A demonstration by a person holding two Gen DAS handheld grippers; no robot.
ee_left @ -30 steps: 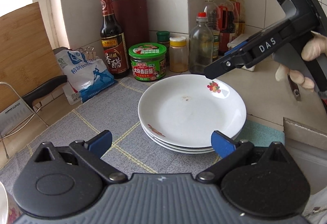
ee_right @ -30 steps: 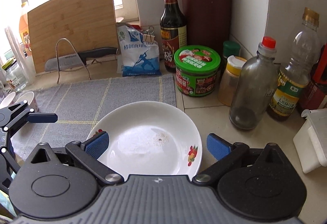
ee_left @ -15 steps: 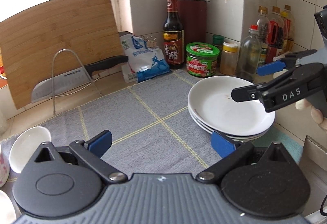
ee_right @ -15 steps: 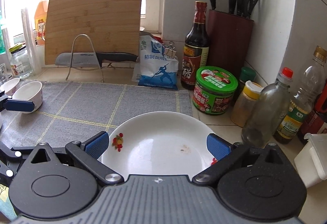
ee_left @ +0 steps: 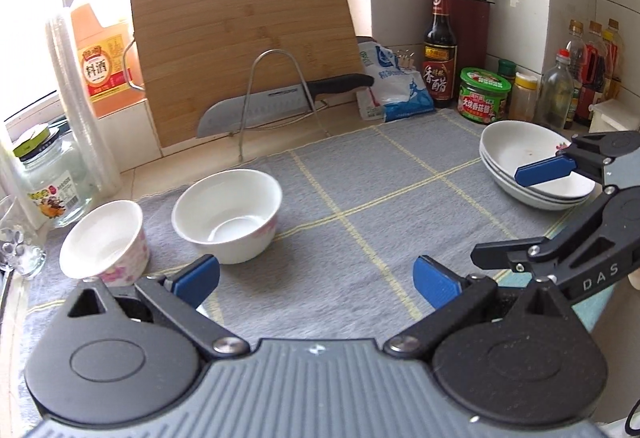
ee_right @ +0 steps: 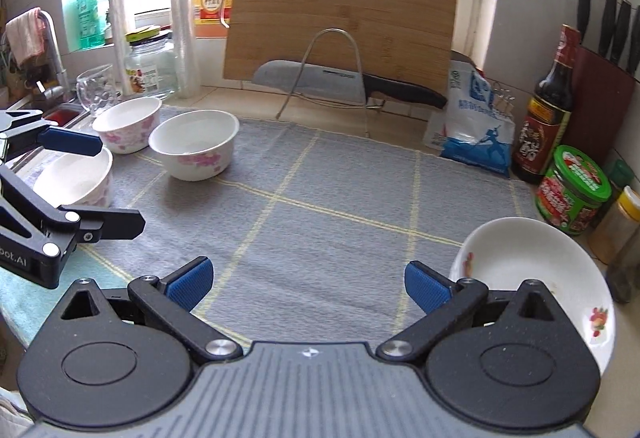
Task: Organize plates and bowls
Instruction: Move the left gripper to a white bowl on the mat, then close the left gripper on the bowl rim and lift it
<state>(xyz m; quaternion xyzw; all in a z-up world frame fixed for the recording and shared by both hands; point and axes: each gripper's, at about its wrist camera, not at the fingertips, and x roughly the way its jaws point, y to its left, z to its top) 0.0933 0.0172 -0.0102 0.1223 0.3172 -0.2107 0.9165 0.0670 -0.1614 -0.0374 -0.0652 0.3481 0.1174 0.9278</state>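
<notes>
White floral-print plates (ee_left: 524, 162) were already stacked at the grey checked mat's (ee_left: 360, 206) right edge, but three white pink-flowered bowls (ee_right: 194, 144) sat loose on the left, unstacked. Left gripper (ee_left: 316, 276) and right gripper (ee_right: 306, 280) both gaped wide, empty. Readable: "DAS" on a gripper, "料酒" on the orange jug (ee_left: 100, 50).

White bowls (ee_right: 194, 144) with pink flowers sit on a grey, yellow-lined mat (ee_left: 360, 222); the fingers (ee_left: 436, 280) are blue-padded.
</notes>
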